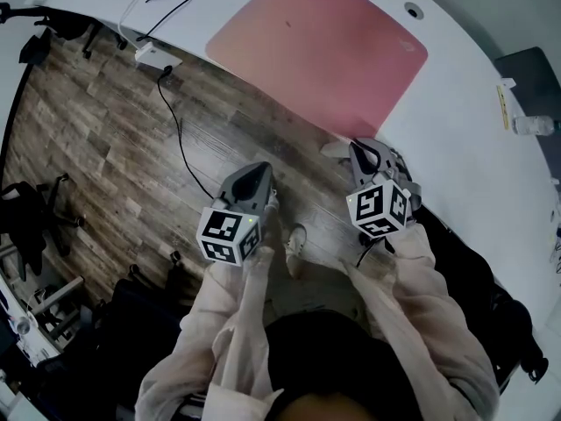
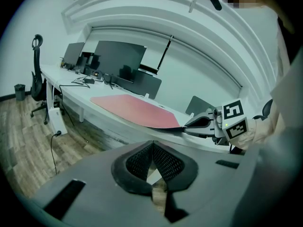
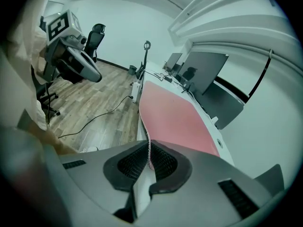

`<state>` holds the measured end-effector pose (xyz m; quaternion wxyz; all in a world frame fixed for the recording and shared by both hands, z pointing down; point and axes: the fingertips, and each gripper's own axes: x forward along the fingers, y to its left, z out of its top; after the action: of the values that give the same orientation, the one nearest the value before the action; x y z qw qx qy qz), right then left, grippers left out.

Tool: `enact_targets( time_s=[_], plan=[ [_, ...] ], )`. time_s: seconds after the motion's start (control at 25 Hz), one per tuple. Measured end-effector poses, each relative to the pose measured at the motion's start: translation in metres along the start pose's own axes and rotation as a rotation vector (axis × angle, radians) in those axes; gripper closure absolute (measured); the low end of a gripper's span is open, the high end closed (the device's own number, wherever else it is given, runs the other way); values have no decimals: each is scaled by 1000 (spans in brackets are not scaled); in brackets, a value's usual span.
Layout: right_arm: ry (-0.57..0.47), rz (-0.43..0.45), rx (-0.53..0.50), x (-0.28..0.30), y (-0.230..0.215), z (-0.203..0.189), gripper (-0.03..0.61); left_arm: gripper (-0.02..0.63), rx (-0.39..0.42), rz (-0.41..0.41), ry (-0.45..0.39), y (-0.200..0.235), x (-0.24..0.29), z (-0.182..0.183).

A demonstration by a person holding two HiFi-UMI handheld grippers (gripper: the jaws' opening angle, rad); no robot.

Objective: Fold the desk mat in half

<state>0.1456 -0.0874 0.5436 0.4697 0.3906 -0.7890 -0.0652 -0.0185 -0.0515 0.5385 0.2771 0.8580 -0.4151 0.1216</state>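
The pink desk mat (image 1: 320,51) is lying flat on the white tabletop (image 1: 473,147), close to its front edge, with one near corner sitting between the jaws of the right claw (image 3: 149,148). That claw is clamping on the mat's thin edge, which is showing as a narrow line rising from the pads in the right gripper view. The left claw (image 2: 152,144) is hanging over the wooden floor (image 1: 114,147), well apart from the mat, its jaws meeting at the tips with nothing between them. Dark monitors (image 2: 118,58) are standing along the tabletop's back, and a black cable (image 1: 180,143) is trailing across the floor.
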Motion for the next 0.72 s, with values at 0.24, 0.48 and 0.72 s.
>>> enact_targets(
  time_s=[0.24,0.48,0.72],
  plan=[
    [-11,-53,-11,-15,-25,26,546,586,11,-8,-46,10,-6,29],
    [-4,-122,-17,-15,-62,52,546,586,22,-34,-77,37,-4,66],
    [-17,-187,24,-7,-101,85,546,586,51,-81,-93,65,-1,102]
  ],
)
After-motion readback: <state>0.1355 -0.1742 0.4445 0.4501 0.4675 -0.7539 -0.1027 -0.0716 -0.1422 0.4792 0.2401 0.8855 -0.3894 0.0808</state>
